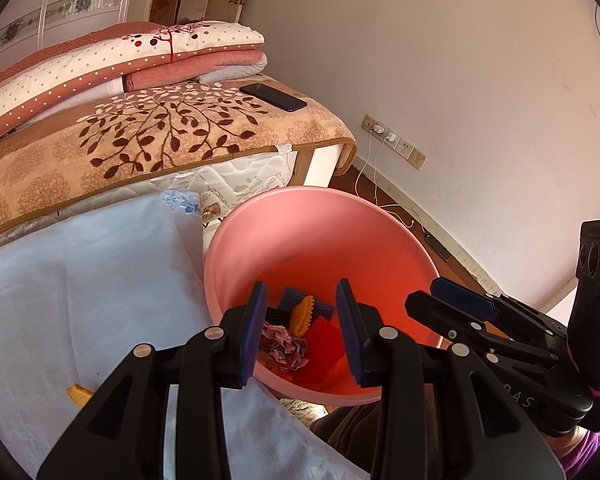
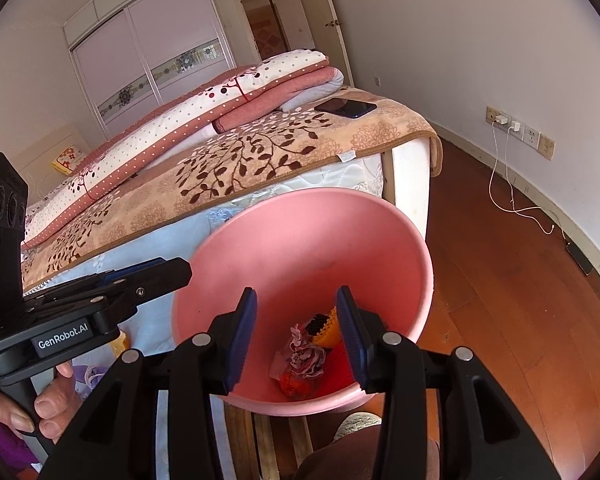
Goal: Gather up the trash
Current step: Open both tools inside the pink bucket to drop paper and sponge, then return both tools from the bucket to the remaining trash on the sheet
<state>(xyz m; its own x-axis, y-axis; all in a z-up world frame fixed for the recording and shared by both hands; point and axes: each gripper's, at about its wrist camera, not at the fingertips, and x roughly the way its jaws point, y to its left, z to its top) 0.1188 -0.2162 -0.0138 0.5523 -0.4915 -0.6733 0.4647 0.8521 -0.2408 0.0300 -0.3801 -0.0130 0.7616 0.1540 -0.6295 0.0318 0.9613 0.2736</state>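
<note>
**Both grippers empty over the bin**

Your left gripper point(image 1: 302, 330) and right gripper point(image 2: 296, 334) hang spread, nothing between their pads, above the pink bin point(image 2: 422, 280) beside the bed point(image 2: 260, 160). Crumpled wrapper point(image 2: 304, 360) and other trash lie at its bottom.

Both tools — left tool point(image 1: 302, 330), right tool point(image 2: 296, 332) — agape, empty

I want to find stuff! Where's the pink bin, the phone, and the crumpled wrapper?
Bin point(image 2: 300, 240), right wrist view, bare inner wall.
Phone point(image 1: 274, 97), left wrist view, middle of its dark screen.
Wrapper point(image 1: 284, 345), left wrist view, middle of the crumpled wad.
</note>
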